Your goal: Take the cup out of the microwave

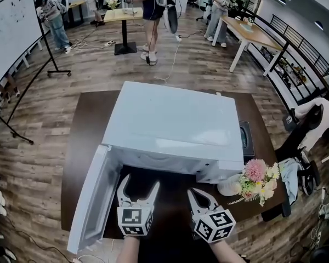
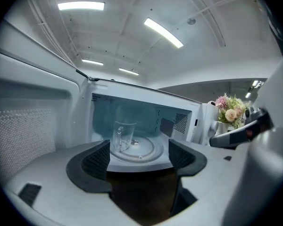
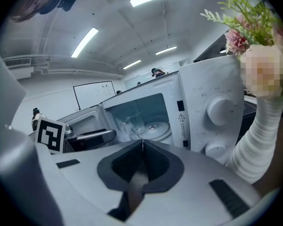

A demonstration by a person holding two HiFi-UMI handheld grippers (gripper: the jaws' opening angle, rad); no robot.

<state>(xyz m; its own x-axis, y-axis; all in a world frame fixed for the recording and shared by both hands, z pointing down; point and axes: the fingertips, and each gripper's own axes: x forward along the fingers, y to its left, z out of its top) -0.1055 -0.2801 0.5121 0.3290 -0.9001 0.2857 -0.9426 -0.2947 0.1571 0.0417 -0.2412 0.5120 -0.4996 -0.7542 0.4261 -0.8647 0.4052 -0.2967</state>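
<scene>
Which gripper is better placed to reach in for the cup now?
Probably the left gripper: its jaws are open and point at the cup inside the microwave. The right gripper is shut.

Dark brown table (image 1: 86, 147) on a wooden floor (image 1: 38, 163). Directly on it: white microwave (image 1: 175, 126) in the middle (door open toward the left), white ribbed vase (image 1: 228, 187) with flowers (image 1: 257, 178) just beside its right front corner, dark flat device (image 1: 246, 140) at the right edge.
</scene>
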